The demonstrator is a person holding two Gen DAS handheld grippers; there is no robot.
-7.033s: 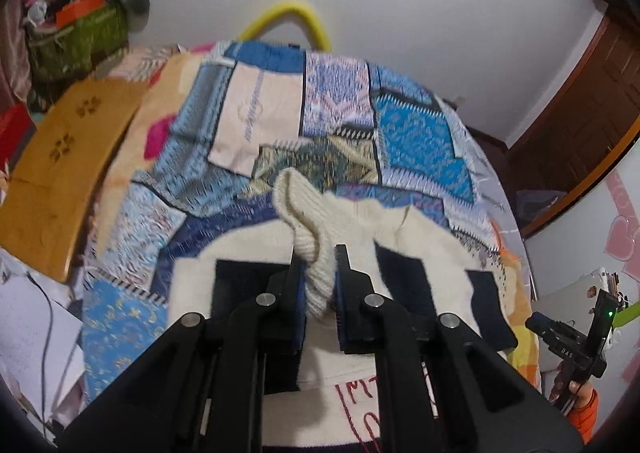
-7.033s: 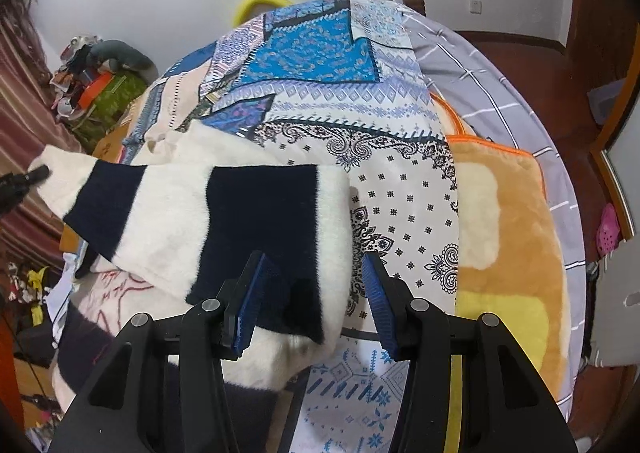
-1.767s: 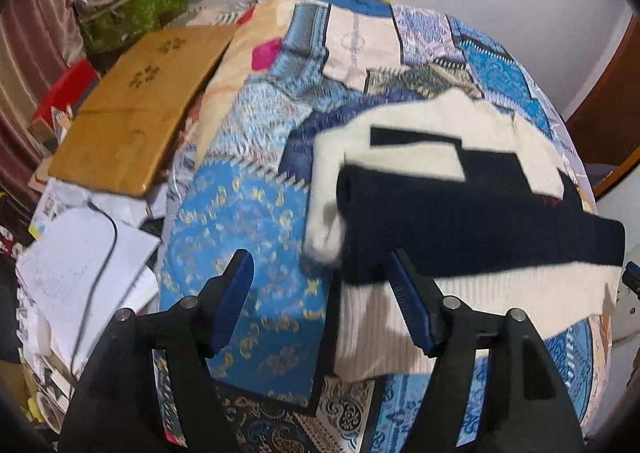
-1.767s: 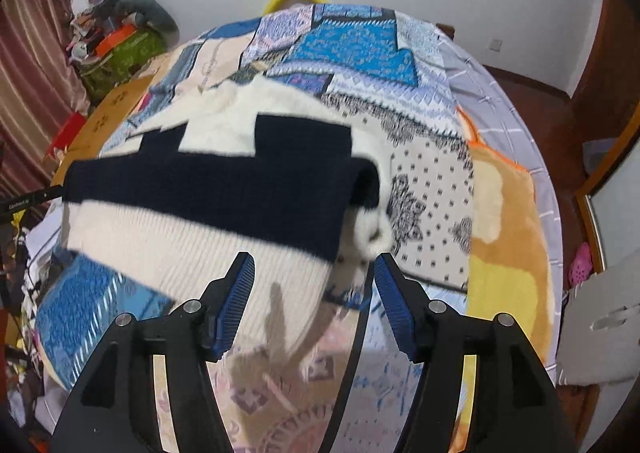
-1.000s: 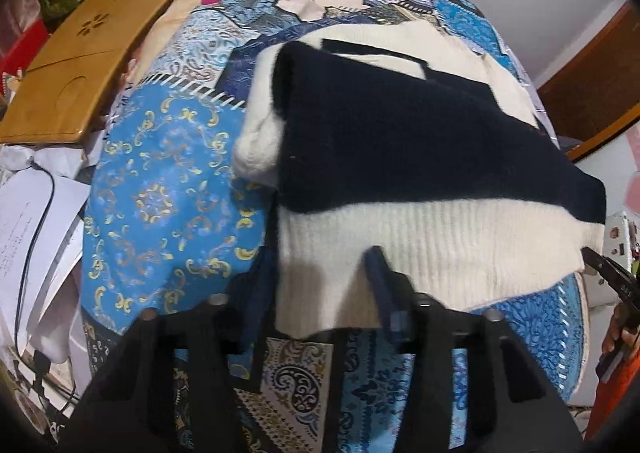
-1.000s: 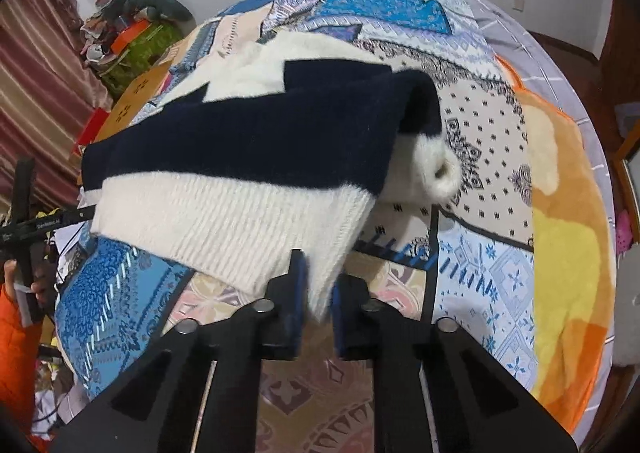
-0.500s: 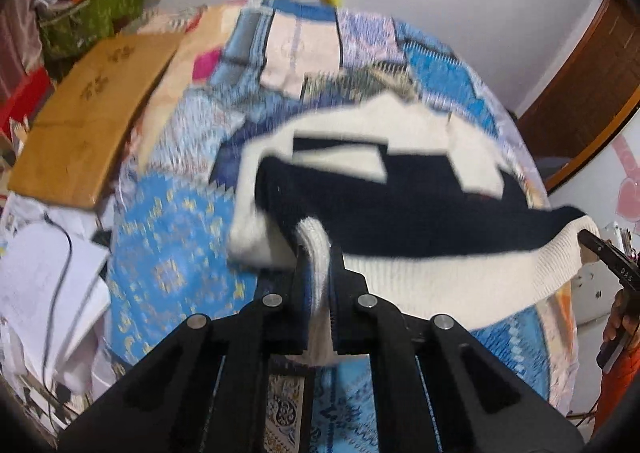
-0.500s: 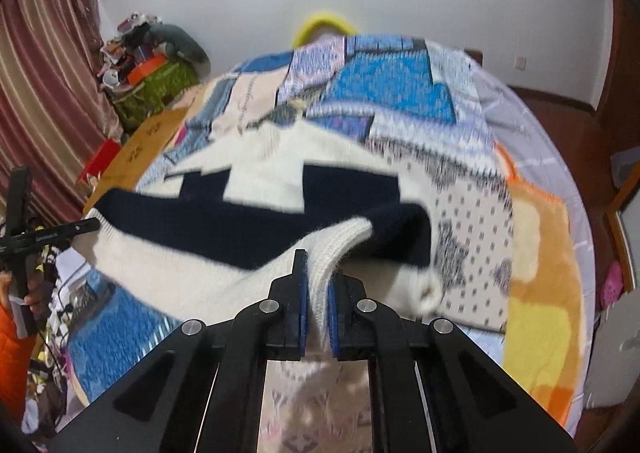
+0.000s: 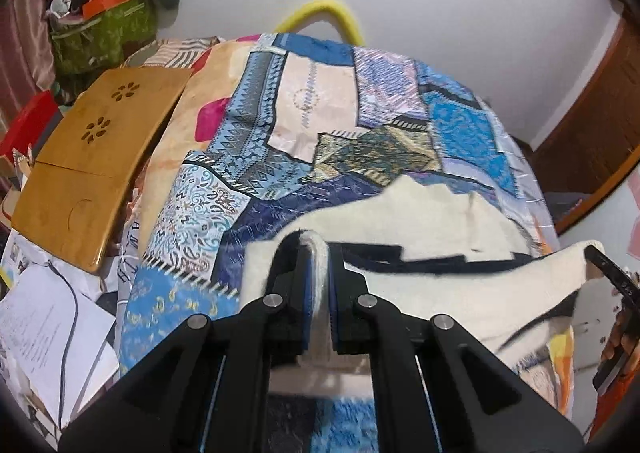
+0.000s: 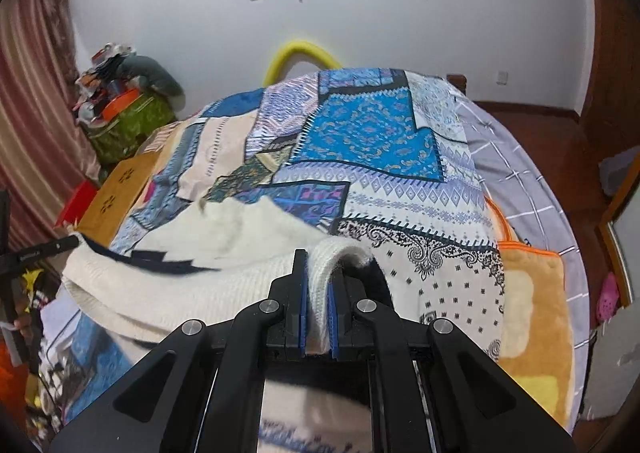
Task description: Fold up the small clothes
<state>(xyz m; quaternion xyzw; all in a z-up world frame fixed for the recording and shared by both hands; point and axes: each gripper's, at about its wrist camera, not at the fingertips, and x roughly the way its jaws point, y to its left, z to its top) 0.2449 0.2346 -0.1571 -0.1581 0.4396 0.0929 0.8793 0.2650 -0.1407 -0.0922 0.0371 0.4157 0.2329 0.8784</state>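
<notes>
No text reading clearly. Printed lines showing on white paper sheets (image 9: pixel 44 329), too small to read. Blue lettering showing on sweater (image 10: pixel 304 433), blurred, illegible.

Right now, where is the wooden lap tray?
In the left wrist view, the wooden lap tray lies at the left beside the patchwork quilt, below the green bag.

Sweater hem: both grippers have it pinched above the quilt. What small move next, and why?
Probably carry the hem forward over the sweater toward its far edge, then lower it. The left gripper and right gripper are each shut on a ribbed corner, the hem hangs lifted between them, and the rest lies on the quilt.
</notes>
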